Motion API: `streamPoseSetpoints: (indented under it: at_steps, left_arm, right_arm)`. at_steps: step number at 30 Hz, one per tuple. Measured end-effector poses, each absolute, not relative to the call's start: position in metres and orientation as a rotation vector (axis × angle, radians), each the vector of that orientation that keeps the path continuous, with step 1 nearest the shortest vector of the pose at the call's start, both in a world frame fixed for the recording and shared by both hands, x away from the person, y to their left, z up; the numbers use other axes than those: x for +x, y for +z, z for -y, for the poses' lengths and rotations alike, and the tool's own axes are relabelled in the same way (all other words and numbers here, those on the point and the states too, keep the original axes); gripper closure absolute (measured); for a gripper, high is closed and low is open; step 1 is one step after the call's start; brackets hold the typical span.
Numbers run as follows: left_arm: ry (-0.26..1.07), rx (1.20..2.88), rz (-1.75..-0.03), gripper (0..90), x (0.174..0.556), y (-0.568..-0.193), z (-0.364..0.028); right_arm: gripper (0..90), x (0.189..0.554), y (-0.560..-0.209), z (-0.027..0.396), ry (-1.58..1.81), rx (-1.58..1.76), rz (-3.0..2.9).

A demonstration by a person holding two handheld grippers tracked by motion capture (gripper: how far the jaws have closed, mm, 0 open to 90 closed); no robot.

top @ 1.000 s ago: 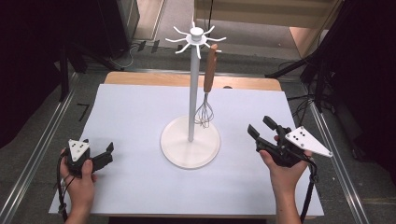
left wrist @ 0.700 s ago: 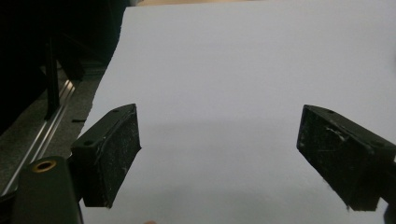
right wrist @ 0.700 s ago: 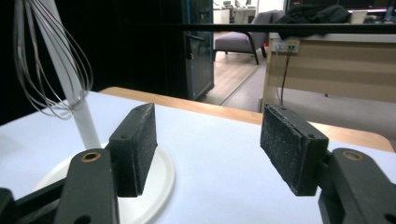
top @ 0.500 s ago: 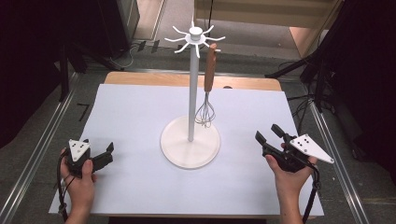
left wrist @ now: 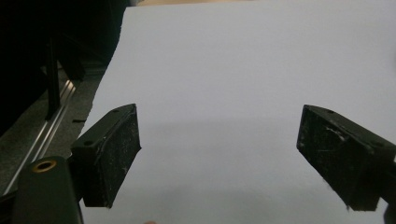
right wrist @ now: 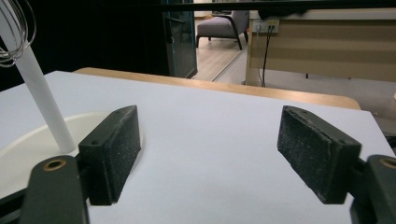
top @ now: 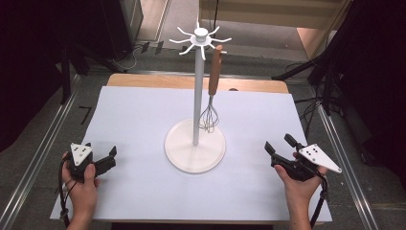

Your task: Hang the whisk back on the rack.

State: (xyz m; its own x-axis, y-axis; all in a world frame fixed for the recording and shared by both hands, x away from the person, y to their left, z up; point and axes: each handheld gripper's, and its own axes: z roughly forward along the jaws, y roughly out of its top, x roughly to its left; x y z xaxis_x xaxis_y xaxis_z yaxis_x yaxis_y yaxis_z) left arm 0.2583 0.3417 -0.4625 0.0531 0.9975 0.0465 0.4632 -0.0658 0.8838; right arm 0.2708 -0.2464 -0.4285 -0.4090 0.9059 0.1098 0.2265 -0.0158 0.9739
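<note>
We note a whisk (top: 210,108) with a wooden handle hanging from a hook of the white stand (top: 195,143) at mid-table, wire head just above the round base. Left gripper (top: 106,162) rests near the table's (top: 143,115) left front, jaws spread, empty; right gripper (top: 277,147) near the right front, likewise spread and empty. We judge the risk: a careless reach could knock the tall stand, swinging the whisk off its hook.
</note>
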Motion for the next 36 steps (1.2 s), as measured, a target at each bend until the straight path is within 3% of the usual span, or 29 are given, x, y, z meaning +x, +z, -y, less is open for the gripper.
streamPoseSetpoints:
  at_steps: [9,36]
  left_arm:
    - [0.952,1.623,-1.495,14.3,0.258,-0.462,-0.342]
    - [0.951,1.62,-1.495,14.2,0.258,-0.462,-0.342]
  right_arm:
    - [16.3,0.268,-0.445,0.255,1.44,1.243,-1.673]
    - [15.6,0.262,-0.475,0.28,1.289,1.371,-1.663]
